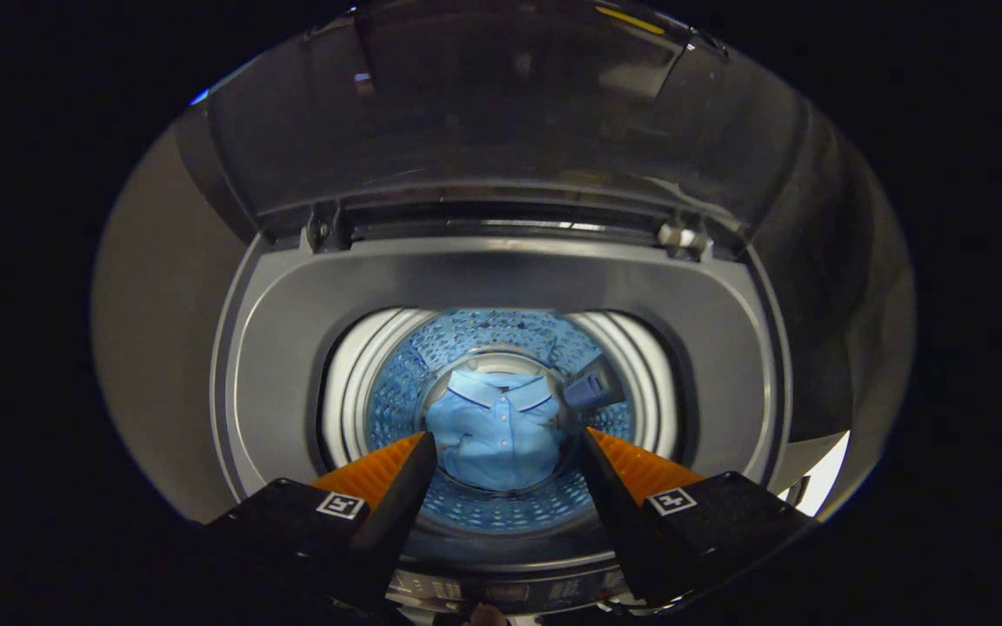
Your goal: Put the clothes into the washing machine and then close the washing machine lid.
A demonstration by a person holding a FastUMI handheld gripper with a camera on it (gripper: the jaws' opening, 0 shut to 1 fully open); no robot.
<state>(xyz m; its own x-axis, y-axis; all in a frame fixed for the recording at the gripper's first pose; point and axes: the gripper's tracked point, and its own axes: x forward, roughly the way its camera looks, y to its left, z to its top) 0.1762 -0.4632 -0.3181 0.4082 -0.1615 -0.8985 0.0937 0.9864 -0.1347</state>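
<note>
I look straight down into a top-loading washing machine (292,348) with a grey rim. A light blue collared shirt (497,426) lies at the bottom of the perforated drum (397,391), far below my fingers. My gripper (505,435) hangs open above the drum mouth, nothing between its fingers. The fingers frame the shirt without touching it. The transparent dark lid (501,113) stands raised, hinged at the far side of the opening.
The lid's two hinges (679,235) sit at the back of the rim. A small grey-blue fitting (592,387) sticks out from the drum wall to the right of the shirt. The control panel (501,591) runs along the near edge under my fingers.
</note>
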